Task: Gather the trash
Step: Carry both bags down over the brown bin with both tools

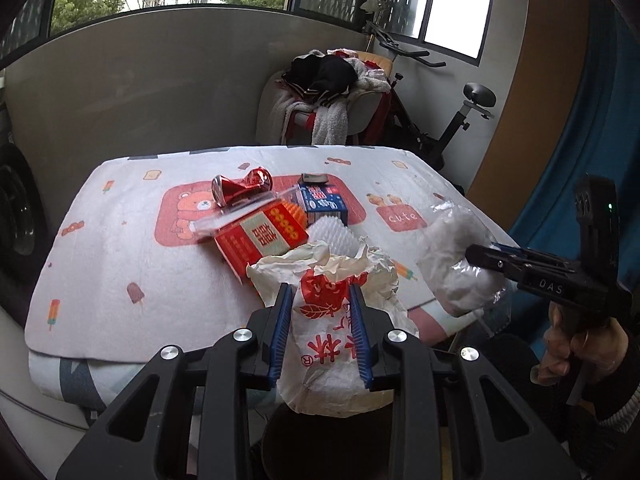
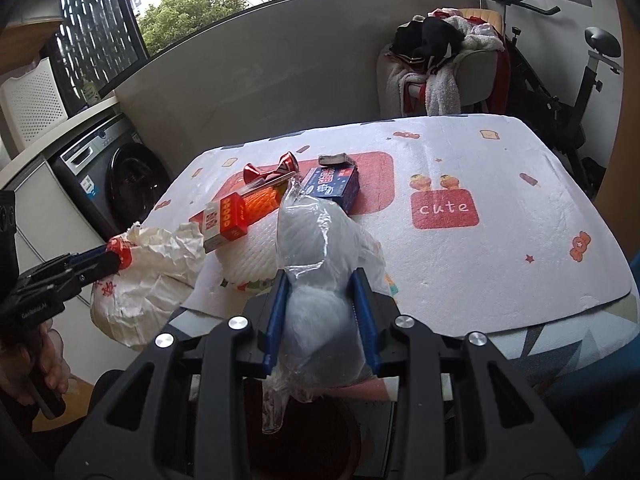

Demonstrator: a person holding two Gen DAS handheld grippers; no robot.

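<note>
- Left wrist view: my left gripper (image 1: 320, 300) pinches a crumpled paper bag (image 1: 328, 320), lower centre.
- Right wrist view: my right gripper (image 2: 322, 292) clamps a plastic-wrapped wad (image 2: 320, 264) — centre frame.

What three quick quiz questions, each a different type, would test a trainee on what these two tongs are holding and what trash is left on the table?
1. True or false: the left tongs are shut on a crumpled paper bag with red print.
2. Multiple choice: the right tongs grip (A) a crushed can, (B) a clear plastic bag of white stuffing, (C) a blue box.
3. Fill in: the crushed red can lies on the ____, behind the red box.

Key: 1 true; 2 B; 3 table.
</note>
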